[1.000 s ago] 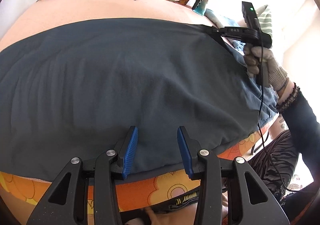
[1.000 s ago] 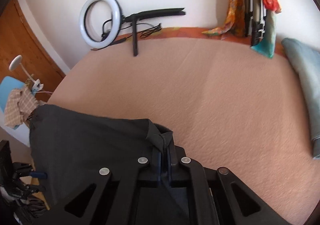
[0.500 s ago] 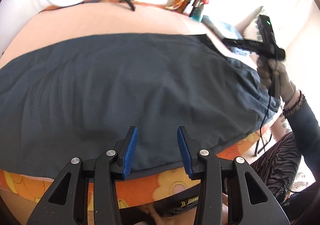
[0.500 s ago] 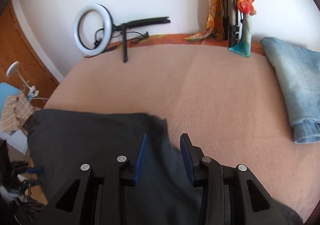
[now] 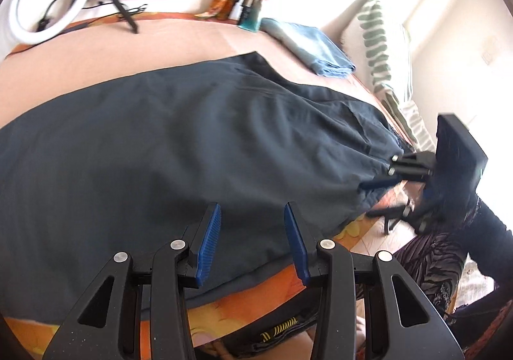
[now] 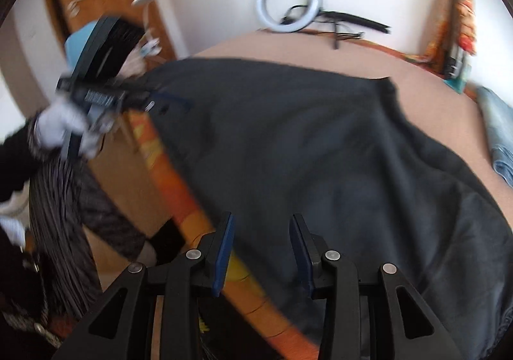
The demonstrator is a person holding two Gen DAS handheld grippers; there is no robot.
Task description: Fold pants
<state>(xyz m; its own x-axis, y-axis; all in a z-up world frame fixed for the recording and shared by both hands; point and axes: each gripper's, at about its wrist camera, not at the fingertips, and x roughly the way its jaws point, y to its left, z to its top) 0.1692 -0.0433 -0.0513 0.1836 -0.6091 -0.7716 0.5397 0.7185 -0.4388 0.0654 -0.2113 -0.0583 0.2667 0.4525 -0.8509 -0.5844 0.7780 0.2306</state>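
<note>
Two grippers are in view and neither holds cloth. Nearest in the left wrist view, the left gripper (image 5: 253, 241) hangs above the near edge of the pants (image 5: 192, 142), its blue pads (image 5: 210, 243) moderately apart with nothing between them. In the right wrist view the right gripper (image 6: 261, 249) stands likewise, jaws partly apart and empty, over the near right hem where the dark cloth meets the orange patterned bed edge (image 6: 173, 180). Those jaws have just been opening; no fabric is seen between them now.

Task item: the pants lie spread across the peach bed cover (image 5: 105, 52) as one broad dark panel, the near edge reaching the bed edge, the far edge fairly straight. The panel looks doubled, leg upon leg, so the lengthwise fold is judged done; the frames do not show the layers separately, so this is inference only. Wrinkles run across the middle, and the right end, presumably the waist, is rumpled and hangs slightly over the bed side.

Outstanding, as judged: the cross folds that shorten the panel into a compact stack, and some smoothing first. Progress is put at roughly a third to a half.

Farther off, a folded blue garment (image 5: 307, 49) lies on the cover, well apart from the pants. Beyond it, a ring light (image 5: 45, 1) on its stand rests at the far wall. A striped pillow (image 5: 378, 49) stands at the far right. The person's gloved hand (image 6: 61, 126) grips the left tool at the left of the right wrist view.
</note>
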